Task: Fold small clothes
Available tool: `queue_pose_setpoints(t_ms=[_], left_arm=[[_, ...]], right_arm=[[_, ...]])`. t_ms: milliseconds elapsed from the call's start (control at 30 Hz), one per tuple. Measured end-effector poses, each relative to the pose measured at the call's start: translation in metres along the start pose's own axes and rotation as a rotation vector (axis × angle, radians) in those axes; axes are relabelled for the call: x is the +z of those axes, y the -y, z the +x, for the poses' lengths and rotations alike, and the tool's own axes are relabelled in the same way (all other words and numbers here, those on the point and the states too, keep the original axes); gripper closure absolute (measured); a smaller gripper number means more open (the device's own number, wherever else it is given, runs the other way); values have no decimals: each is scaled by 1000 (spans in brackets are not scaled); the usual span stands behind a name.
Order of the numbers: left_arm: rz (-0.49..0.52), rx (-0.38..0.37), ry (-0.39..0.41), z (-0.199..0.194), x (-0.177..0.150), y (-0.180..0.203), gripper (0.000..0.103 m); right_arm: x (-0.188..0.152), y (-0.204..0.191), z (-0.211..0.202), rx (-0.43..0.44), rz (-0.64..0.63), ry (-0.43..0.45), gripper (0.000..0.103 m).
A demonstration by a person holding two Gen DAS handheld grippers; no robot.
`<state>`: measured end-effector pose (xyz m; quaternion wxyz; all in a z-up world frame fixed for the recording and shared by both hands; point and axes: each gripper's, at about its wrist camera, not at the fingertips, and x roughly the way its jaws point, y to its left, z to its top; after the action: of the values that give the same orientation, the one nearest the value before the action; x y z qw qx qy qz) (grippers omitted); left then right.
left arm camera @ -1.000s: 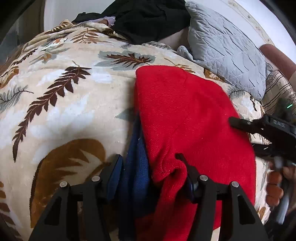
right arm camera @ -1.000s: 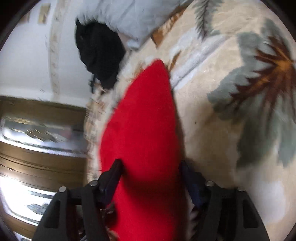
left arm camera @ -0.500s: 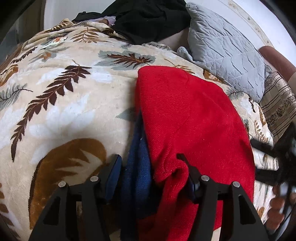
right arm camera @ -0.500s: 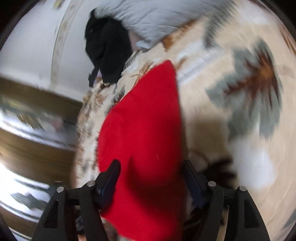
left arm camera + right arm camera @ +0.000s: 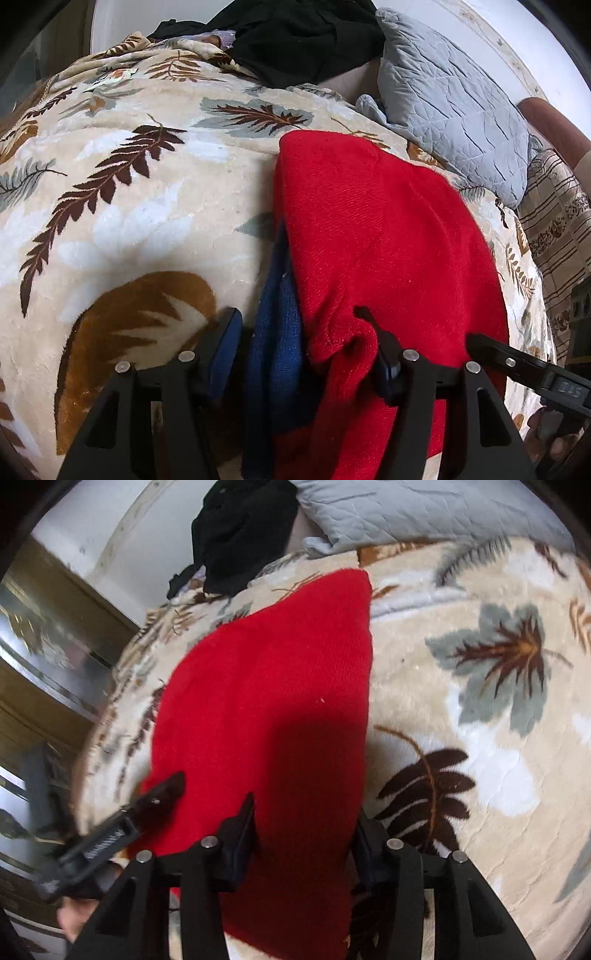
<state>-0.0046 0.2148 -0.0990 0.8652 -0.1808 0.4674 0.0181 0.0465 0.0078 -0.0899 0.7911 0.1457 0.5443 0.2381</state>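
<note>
A red knitted garment [image 5: 388, 240] lies flat on the leaf-patterned blanket [image 5: 129, 221], with a blue layer [image 5: 277, 332] showing along its left edge. My left gripper [image 5: 299, 325] straddles that near edge. Blue cloth and a bunched red hem sit between its open jaws, and a dark gap shows beside the left pad. In the right wrist view the red garment [image 5: 277, 683] runs away from my right gripper [image 5: 306, 812]. Its jaws are closing with the cloth lying between them. The right gripper [image 5: 517, 369] reaches in beside the garment's near right corner, and the left gripper [image 5: 159, 797] shows at lower left.
A grey quilted pillow [image 5: 454, 110] and a heap of black clothes [image 5: 303, 37] lie at the far end of the bed. Striped fabric [image 5: 557, 236] lies along the right side. Wooden furniture [image 5: 48, 627] stands beyond the bed. A person's hand [image 5: 85, 919] holds the left gripper.
My right gripper has drawn back along the red garment toward its near end, so more of the cloth shows ahead of it. The left gripper and the garment have stayed put.
</note>
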Motion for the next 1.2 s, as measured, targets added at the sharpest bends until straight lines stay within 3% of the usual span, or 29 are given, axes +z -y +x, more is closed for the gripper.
queue_pose_setpoints(t_ms=[67,167,267,300,333,367,467,533,600,633,667,700,800,900,967,1000,1033,1067,1200], left_arm=[[0,0,1,0,0,0,38],[1,-1,1,0,0,0,38],[2,0,2,0,0,0,38],[2,0,2,0,0,0,38],[3,0,2,0,0,0,38],[3,2,3,0,0,1,38],[5,3,2,1,0,1,38],[5,0,2,1,0,1,38],[1,-4,1,1,0,0,38],[0,-5,0,1,0,0,38],[1,-4,0,1,0,0,38],[2,-4,1,1,0,0,38],[2,-5,1,1,0,0,38],[3,-5,1,1,0,0,38],[2,-6,1,1,-1,0,37],[2,-6,0,1,-1,0,37],[4,-3,0,1,-1,0,37],[3,-5,2,1,-1,0,37],[4,-5,-4,1,0,1,37]], right_arm=[[-2,11,-4,66,54,-16,38],[-9,31,-9,192,180,-31,37],[-15,36,4,244,220,-82,38],[-18,31,6,221,194,-101,43],[-19,24,2,171,141,-92,64],[-18,12,-1,95,71,-76,70],[-20,-12,-2,-57,-57,-54,74],[-20,-11,3,-67,-72,-56,73],[-20,-3,-3,-11,-50,-50,69],[-19,2,-5,22,-18,-57,60],[-17,8,-6,59,25,-68,35],[-16,17,-8,102,86,-77,27],[-11,39,-19,203,218,-30,26],[5,54,-14,253,297,20,26],[17,59,2,260,326,5,26],[20,58,6,249,314,-7,29],[23,55,11,218,285,-19,43],[25,47,15,200,260,-31,51],[21,-10,-5,-98,-40,48,59]])
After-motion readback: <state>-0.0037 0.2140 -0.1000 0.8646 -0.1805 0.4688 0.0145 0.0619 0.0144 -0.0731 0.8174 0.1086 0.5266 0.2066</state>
